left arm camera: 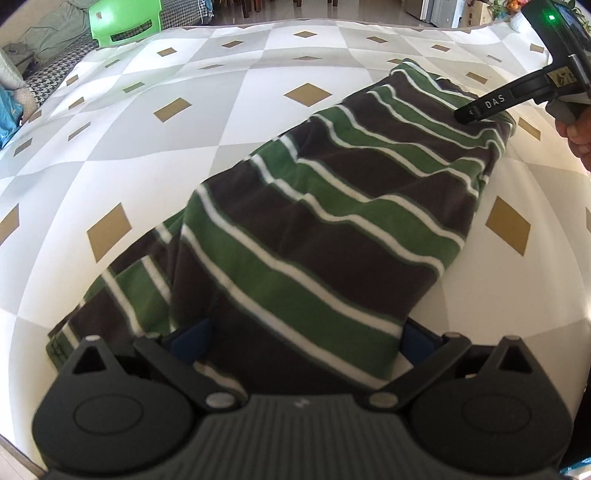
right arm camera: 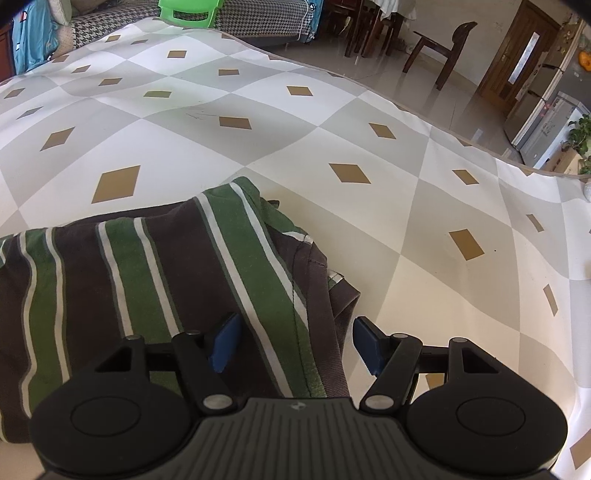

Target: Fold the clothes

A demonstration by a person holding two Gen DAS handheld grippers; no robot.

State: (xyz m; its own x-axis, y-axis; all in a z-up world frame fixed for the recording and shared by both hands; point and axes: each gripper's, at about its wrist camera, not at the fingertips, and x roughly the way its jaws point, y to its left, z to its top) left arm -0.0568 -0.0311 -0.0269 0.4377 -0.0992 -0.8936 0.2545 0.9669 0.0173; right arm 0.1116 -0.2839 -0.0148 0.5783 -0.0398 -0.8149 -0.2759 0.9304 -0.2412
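A brown and green striped shirt (left arm camera: 332, 206) with thin white stripes lies folded lengthwise on the diamond-patterned tablecloth (left arm camera: 147, 155). My left gripper (left arm camera: 306, 343) is open at the shirt's near end, its blue pads wide apart with the cloth lying between them. My right gripper (right arm camera: 291, 345) is open over the shirt's (right arm camera: 155, 273) other end, its blue pads on either side of the shirt's right edge. In the left wrist view the right gripper (left arm camera: 480, 109) shows at the far end of the shirt, with the hand that holds it.
The tablecloth (right arm camera: 332, 122) spreads wide around the shirt. A green plastic chair (left arm camera: 125, 22) and a houndstooth sofa (right arm camera: 266, 18) stand beyond the far edge. A wooden chair (right arm camera: 443, 48), a door and a fridge are off to the right.
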